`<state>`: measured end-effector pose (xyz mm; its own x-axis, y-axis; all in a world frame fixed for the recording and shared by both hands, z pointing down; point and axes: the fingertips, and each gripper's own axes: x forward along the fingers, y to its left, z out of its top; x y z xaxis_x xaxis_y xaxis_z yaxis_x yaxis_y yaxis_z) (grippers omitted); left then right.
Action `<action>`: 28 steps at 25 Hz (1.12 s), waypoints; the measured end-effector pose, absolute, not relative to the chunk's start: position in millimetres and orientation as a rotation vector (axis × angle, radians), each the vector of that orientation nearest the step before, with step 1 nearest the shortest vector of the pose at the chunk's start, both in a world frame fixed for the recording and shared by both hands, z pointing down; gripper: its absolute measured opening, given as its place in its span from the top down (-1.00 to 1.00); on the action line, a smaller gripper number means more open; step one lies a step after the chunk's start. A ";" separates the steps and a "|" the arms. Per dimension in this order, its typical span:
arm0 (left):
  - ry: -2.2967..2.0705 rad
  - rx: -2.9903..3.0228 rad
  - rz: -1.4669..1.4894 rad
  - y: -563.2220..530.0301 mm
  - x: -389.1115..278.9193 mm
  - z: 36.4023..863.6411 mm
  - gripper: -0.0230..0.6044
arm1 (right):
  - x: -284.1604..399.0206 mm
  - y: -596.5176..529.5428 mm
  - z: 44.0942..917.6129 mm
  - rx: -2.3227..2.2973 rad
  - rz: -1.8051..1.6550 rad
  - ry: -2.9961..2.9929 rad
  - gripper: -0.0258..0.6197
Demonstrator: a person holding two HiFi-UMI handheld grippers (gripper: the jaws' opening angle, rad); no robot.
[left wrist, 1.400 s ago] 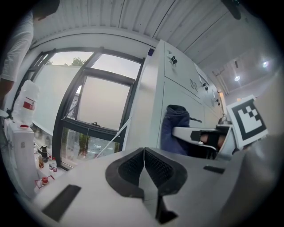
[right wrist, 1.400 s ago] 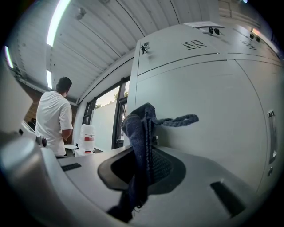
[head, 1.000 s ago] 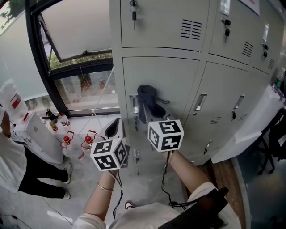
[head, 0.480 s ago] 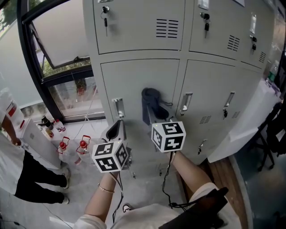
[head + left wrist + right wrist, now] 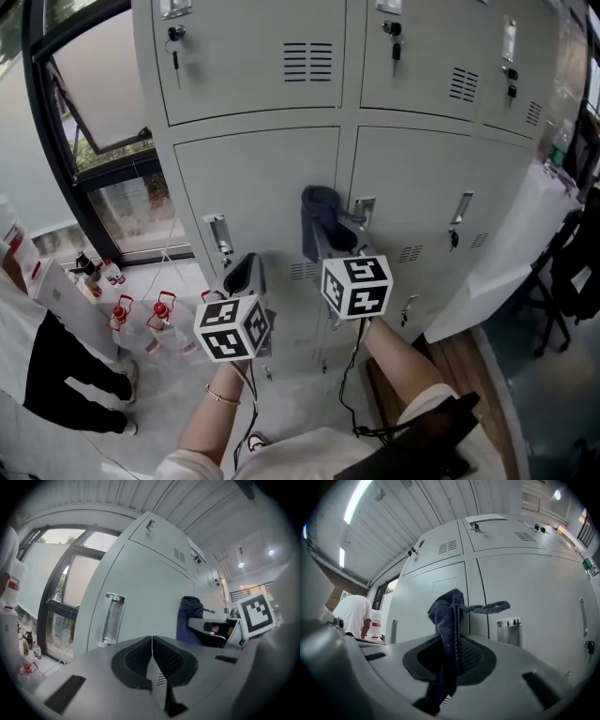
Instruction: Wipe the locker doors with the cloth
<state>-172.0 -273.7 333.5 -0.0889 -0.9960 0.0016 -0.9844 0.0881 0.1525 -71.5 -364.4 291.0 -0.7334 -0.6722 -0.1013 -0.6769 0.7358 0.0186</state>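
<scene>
A bank of grey locker doors (image 5: 272,178) fills the head view. My right gripper (image 5: 328,236) is shut on a dark blue cloth (image 5: 321,217), held up in front of the seam between two lower doors, beside a metal handle (image 5: 364,208). In the right gripper view the cloth (image 5: 447,616) sticks up from between the closed jaws of that gripper (image 5: 452,641), one strip trailing right. My left gripper (image 5: 246,270) hangs lower left, shut and empty. Its own view shows the left gripper (image 5: 151,651), a door handle (image 5: 109,619) and the cloth (image 5: 189,618).
A person in a white shirt and black trousers (image 5: 37,347) stands at the left by the window (image 5: 103,84). Red-capped bottles (image 5: 159,314) sit on the floor. A white-covered table (image 5: 520,248) and a dark chair (image 5: 577,253) stand right. Keys (image 5: 175,42) hang in the upper locks.
Both grippers and the cloth have shifted right along the lockers, from the left lower door's handle to the seam by the neighbouring door's handle. Jaws unchanged.
</scene>
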 end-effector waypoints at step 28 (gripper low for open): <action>-2.036 2.243 -0.119 -361.4 -40.7 342.5 0.90 | 66.9 -438.1 294.9 -1.345 0.107 2.745 0.77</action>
